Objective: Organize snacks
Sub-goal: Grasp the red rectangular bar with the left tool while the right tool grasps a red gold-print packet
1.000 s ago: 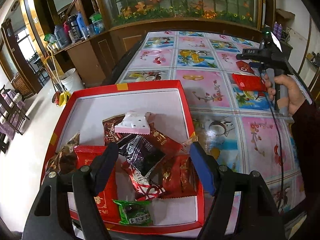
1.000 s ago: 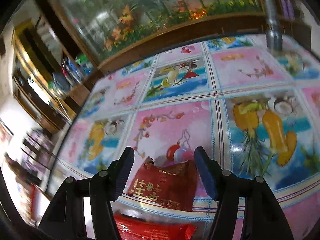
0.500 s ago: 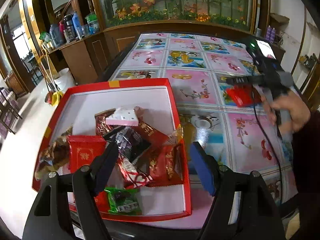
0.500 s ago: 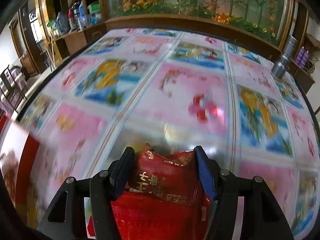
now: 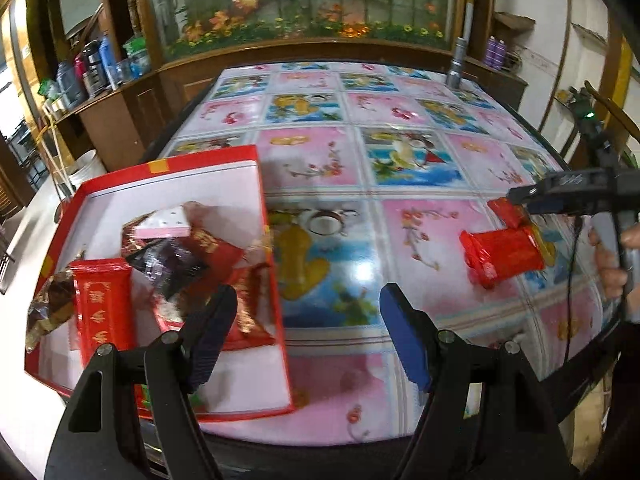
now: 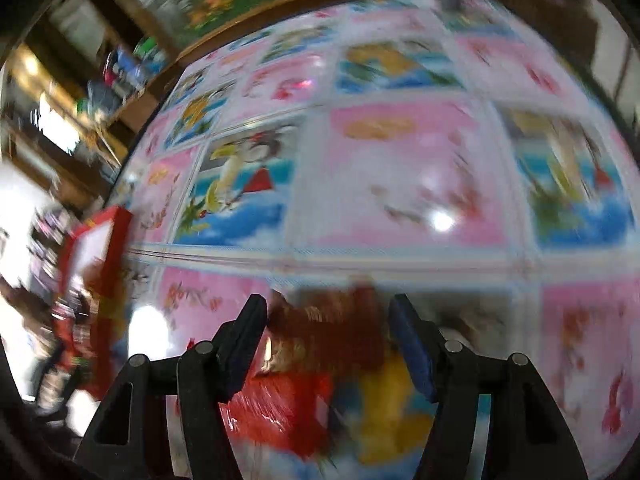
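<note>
A red box point(image 5: 262, 208) with a white floor sits at the table's left and holds several snack packets point(image 5: 180, 256). My left gripper point(image 5: 304, 332) is open and empty over the box's right front corner. My right gripper point(image 6: 328, 340) is shut on a dark red snack packet point(image 6: 332, 332); the right wrist view is blurred. In the left wrist view that gripper point(image 5: 520, 196) holds the small red packet point(image 5: 510, 214) just above a larger bright red packet point(image 5: 504, 256) lying on the table. The box also shows at the left of the right wrist view point(image 6: 116, 248).
The table has a glossy pink and blue picture cloth point(image 5: 400, 160). A grey flashlight point(image 5: 458, 62) stands at the far edge. A wooden cabinet with bottles point(image 5: 100, 68) lies to the left, and a planter wall is behind.
My left gripper has swung right, off the box toward the table's middle. My right gripper has closed on the dark red packet, lifted it and is turning left toward the box.
</note>
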`<state>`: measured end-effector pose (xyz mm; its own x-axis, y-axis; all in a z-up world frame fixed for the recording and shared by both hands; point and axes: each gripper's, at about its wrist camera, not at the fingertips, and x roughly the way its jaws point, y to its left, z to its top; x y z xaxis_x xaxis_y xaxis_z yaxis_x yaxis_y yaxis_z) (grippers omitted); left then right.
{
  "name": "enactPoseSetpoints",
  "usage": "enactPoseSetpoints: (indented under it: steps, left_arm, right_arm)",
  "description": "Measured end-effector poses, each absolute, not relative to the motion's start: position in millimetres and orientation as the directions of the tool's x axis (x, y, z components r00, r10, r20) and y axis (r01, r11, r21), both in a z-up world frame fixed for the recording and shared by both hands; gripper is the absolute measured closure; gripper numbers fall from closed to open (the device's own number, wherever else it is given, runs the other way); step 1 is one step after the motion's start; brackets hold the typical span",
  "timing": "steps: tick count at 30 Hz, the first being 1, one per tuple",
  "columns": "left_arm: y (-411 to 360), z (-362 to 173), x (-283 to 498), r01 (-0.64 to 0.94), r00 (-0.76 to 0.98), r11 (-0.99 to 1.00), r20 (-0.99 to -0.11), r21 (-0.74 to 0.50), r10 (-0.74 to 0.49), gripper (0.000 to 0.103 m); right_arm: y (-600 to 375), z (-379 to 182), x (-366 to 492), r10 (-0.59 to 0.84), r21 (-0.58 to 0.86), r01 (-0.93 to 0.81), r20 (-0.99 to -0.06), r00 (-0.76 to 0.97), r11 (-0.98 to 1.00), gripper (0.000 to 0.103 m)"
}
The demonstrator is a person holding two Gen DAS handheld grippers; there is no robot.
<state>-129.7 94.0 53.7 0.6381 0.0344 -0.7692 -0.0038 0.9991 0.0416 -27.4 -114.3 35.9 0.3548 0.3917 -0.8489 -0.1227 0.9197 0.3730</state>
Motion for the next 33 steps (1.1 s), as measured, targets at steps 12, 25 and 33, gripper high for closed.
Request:
enactPoseSetpoints:
  steps: [12, 25, 33]
  left_arm:
    - [55, 46, -133, 0.085, 0.603, 0.992, -0.797, 0.09, 0.02, 0.029]
    - [51, 44, -131, 0.078, 0.584, 0.99, -0.81, 0.116, 0.049, 0.029]
    - [60, 40, -126, 0.054, 0.571, 0.995, -0.82, 0.089, 0.043, 0.029]
  right_arm:
    - [-111, 56, -47, 0.26, 0.067, -0.379, -0.836, 0.484, 0.923, 0.034]
    - [-55, 42, -10, 0.214, -0.073, -0.497, -0.842, 0.495, 0.865, 0.034]
    - [-58, 43, -4, 0.362, 0.232, -0.372, -0.872, 0.33, 0.899, 0.034]
